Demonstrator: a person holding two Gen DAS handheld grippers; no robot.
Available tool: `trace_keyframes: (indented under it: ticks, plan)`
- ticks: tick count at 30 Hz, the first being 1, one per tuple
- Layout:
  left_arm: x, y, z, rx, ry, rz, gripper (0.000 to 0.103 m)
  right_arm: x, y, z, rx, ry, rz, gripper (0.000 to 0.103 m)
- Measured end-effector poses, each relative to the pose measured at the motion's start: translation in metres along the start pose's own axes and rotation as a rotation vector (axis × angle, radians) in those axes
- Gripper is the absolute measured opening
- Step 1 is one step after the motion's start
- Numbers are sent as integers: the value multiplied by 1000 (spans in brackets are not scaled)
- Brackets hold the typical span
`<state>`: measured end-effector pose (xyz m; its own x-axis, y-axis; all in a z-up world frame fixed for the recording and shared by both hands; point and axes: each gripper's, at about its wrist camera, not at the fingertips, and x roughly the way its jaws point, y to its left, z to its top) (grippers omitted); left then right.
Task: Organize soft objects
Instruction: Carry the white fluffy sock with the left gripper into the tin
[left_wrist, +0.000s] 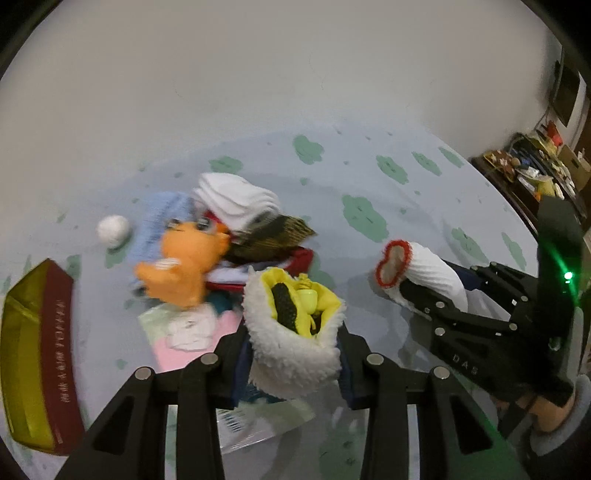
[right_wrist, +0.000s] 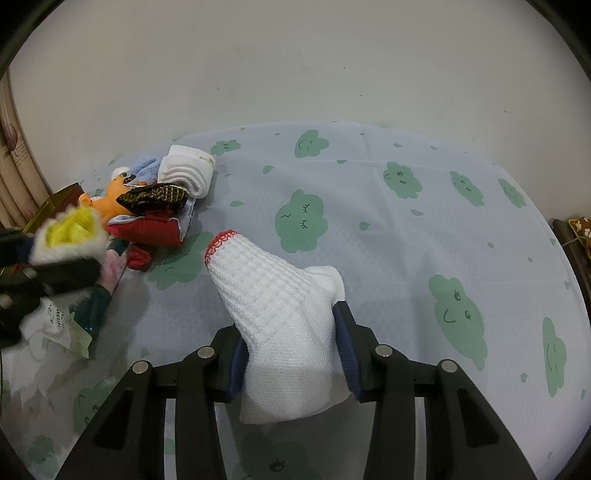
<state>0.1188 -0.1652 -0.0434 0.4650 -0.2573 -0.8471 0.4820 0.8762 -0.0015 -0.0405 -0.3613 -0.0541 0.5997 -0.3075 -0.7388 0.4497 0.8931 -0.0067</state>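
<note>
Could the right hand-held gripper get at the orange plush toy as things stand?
Probably not yet: the right hand-held gripper is shut on the white knit sock, so it is occupied. The orange plush toy also sits partly under the checked brown fabric in the pile.

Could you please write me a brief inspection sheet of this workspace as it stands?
Surface: table under pale cloth with green cloud prints.
Job's things: white knit sock with red-trimmed cuff; fluffy white slipper with yellow lining; heap including orange plush toy, folded white cloth, red fabric.
Clutter: red-and-gold box; small white ball.
Grippers: right gripper clamps the sock; left gripper clamps the slipper.
Cables: nothing seen.
Surroundings: plain wall; cluttered dark side table.
</note>
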Motion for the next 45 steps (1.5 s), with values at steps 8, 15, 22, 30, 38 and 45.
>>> trace_keyframes:
  ticks: [8, 15, 22, 30, 38, 45]
  plan:
    - [-28, 63, 0, -82, -32, 112, 38, 0, 0, 0, -1, 0, -1, 40]
    - [-45, 134, -4, -179, -51, 224, 38, 1, 0, 0, -6, 1, -7, 40]
    - [-49, 205, -15, -281, -31, 332, 38, 1, 2, 0, -14, 3, -16, 40]
    - [-45, 272, -37, -388, 25, 397, 38, 2, 3, 0, -21, 4, -23, 41]
    - [-24, 303, -45, -421, 103, 412, 39, 2, 4, 0, -28, 5, -29, 41]
    - [-8, 325, -47, -442, 156, 445, 41, 1, 4, 0, -29, 5, -30, 41]
